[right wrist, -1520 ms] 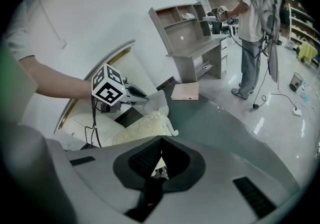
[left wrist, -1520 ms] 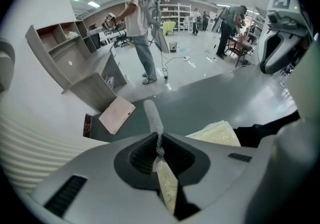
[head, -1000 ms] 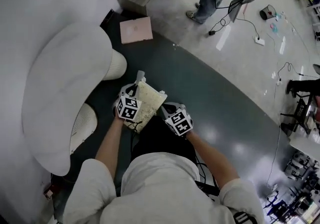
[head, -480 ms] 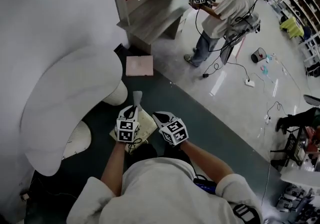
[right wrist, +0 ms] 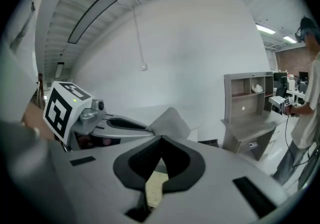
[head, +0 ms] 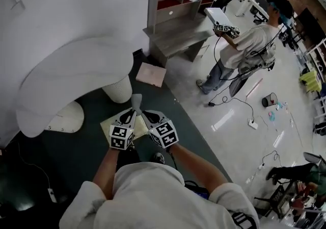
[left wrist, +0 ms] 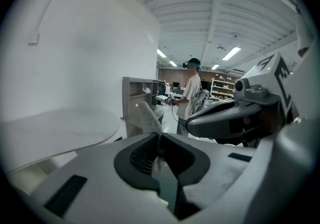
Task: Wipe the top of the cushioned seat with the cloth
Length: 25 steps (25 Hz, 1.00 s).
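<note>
A person standing on the dark green floor (head: 76,151) holds a cloth (head: 136,103) up between two claws brought tip to tip in front of the body. The left claw (head: 130,116) is closed tight on the cloth, and its own view shows a narrow strip of fabric standing up just past the pinched jaws. The right claw (head: 146,116) is likewise closed on the cloth: a pale corner rises beyond its jaw tips, and cream fabric shows through the gap beneath them. From the head view, the rest of the cloth hangs cream-coloured under and between the two marker cubes, in the air above the floor.

The cushioned seat (head: 76,72), a long white curved piece on round pale legs, stands just to the person's left. The cloth is near its edge but apart from it and does not touch the seat's top.

Beyond the seat a flat pinkish box (head: 151,74) lies on the floor beside a grey shelf unit (head: 175,3). A second person (head: 239,52) stands on the lighter floor by that unit, with cables trailing nearby.
</note>
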### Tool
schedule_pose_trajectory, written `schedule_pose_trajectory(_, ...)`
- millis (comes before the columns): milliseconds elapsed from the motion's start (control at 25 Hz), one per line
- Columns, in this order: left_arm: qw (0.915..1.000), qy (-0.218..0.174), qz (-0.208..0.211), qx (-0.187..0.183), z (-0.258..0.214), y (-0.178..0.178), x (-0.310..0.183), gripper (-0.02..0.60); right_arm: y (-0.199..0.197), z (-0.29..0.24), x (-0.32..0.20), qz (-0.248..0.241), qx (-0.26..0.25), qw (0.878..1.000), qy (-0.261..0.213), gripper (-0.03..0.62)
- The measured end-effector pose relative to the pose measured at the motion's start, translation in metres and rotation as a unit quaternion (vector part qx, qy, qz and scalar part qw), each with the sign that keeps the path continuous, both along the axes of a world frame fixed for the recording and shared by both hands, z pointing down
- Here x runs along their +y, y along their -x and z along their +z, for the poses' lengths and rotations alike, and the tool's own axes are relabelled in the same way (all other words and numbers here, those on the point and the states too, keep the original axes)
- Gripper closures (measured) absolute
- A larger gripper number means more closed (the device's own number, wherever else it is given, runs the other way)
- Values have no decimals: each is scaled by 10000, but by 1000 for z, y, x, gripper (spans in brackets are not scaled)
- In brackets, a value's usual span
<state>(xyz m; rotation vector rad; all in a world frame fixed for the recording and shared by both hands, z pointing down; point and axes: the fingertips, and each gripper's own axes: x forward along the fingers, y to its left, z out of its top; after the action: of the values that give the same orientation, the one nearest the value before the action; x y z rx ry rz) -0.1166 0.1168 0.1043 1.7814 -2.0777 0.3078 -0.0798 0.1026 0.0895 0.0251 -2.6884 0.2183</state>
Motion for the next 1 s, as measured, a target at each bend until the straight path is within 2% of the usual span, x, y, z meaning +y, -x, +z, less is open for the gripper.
schedule_pose_trajectory(200, 9956, -34, -936, -97, -4, -31, 47, 545, -33, 9, 28, -198, -177, 9992, 282, 585)
schedule_pose_trajectory(360, 9911, 86, -1303, -264, -7, -61, 83, 545, -42, 12, 51, -449, -281, 9980, 337, 585)
schedule_pose_trajectory(560, 9800, 43, -1948, -400, -23, -68, 134, 545, -38, 4, 80, -414, -626, 9952, 622, 585)
schedule_pose_trajectory(760, 9713, -93, -2321, -516, -35, -76, 181, 545, -48, -7, 119, -405, -643, 9970, -144, 585)
schedule_pose_trajectory(1000, 9655, -381, -2491, -652, -54, -119, 242, 545, -94, -40, 162, -183, -904, 9939, -597, 585)
